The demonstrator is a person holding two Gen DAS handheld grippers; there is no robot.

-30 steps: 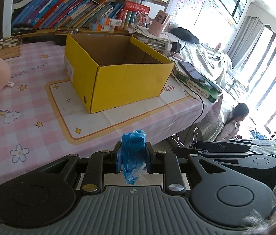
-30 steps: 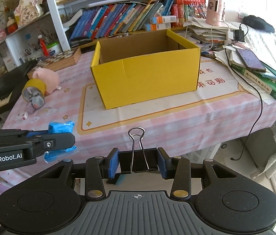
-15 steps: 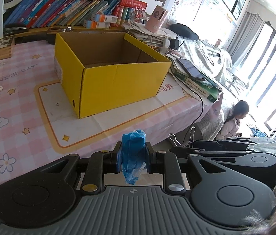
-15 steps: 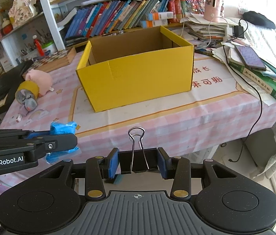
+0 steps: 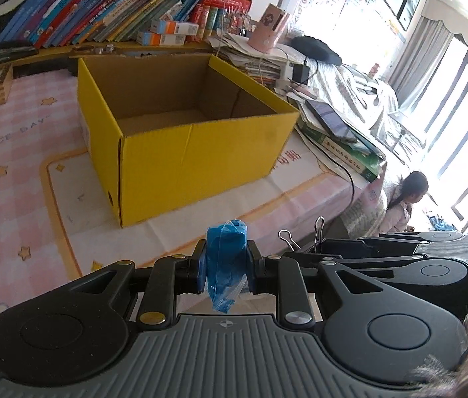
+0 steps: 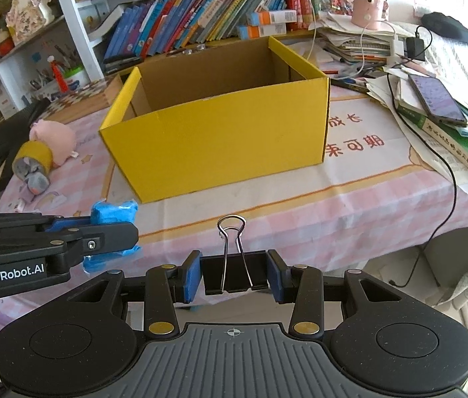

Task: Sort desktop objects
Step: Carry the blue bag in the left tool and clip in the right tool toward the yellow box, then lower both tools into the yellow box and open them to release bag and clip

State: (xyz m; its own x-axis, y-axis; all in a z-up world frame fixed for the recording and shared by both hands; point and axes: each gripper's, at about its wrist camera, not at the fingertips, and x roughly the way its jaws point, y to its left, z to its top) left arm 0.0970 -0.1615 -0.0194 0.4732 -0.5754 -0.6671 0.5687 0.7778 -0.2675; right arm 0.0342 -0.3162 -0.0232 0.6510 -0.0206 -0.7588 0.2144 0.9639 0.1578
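Note:
An open yellow cardboard box [image 5: 184,152] [image 6: 220,146] stands empty on the pink checked tablecloth. My left gripper [image 5: 226,265] is shut on a blue plastic-wrapped packet [image 5: 225,265], held over the table's near edge in front of the box. It also shows at the left of the right wrist view, with the packet [image 6: 113,214] in it. My right gripper [image 6: 233,275] is shut on a black binder clip [image 6: 232,273], its wire handles upright, just off the table's front edge. The clip's handles [image 5: 317,232] show in the left wrist view.
A pink plush pig [image 6: 56,137] and a yellow tape roll [image 6: 31,159] lie at the table's left. Stacked books with a phone [image 6: 436,99] and a black cable [image 6: 446,172] lie at the right. A bookshelf [image 6: 200,23] stands behind. A child [image 5: 403,202] sits on the floor.
Both grippers have moved closer to the yellow box and a little higher, keeping hold of the blue packet and the binder clip. The box's inside shows more.

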